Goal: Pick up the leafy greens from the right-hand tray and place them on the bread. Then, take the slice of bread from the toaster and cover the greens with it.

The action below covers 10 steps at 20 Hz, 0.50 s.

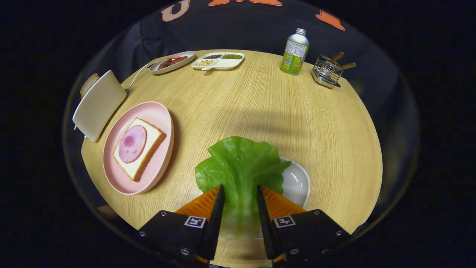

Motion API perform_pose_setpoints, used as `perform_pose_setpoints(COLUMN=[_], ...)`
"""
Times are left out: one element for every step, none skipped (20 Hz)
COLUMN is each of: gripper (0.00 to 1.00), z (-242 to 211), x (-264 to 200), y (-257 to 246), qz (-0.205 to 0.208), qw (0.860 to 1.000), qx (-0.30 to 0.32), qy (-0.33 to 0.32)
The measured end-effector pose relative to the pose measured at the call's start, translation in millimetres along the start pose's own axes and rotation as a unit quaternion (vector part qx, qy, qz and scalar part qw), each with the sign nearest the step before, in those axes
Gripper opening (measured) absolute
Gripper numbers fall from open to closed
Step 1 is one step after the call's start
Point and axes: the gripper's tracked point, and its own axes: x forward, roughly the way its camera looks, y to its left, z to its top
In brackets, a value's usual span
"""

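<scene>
The hand-held gripper point(240, 193) straddles the stem end of the leafy greens point(240, 167), one finger on either side of the pale rib; whether the fingers already press the leaf or merely flank it cannot be told. The leaf lies partly over the near white tray point(297, 182), its ruffled edge fanning out beyond the fingers. To the left, the bread point(139, 149), topped with a round slice of ham point(132, 144), waits on a pink plate point(156, 111). Farther left, the toaster point(97, 104) stands at the table point(260, 104) edge with a second slice point(88, 83) peeking behind it. At the far side sit a divided dish point(219, 61), a small plate point(171, 62), a bottle point(294, 52) and a wire rack point(328, 70).

The grasp looks the likely weak point: a thin, slick leaf held only by its stem could slide out on the lift, or flop and fold during the carry left, landing off the ham or draped over the plate's rim.
</scene>
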Motion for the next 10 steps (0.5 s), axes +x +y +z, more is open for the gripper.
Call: perform_pose_setpoints(gripper=[0.38, 0.3, 0.2, 0.17, 0.11, 0.09, 0.06, 0.05, 0.05, 0.05], z=[0, 1, 1, 2, 1, 2, 5, 9, 12, 17], x=[1, 0, 1, 0, -1, -2, -4, -8, -13, -19], y=[-1, -2, -3, -6, -5, -5, -7, -8, -8, -8], qz=[-0.003, -0.005, -0.007, -0.008, -0.007, -0.003, -0.002, -0.001, 0.0, 0.001], qw=[1.0, 1.0, 1.0, 1.0, 1.0, 1.0, 1.0, 1.0, 0.999, 0.999], qx=[0.001, 0.002, 0.003, 0.005, 0.01, 0.016, 0.021, 0.023, 0.026, 0.028], qy=[-0.002, -0.003, -0.004, -0.005, -0.006, -0.008, -0.013, -0.02, -0.027, -0.035])
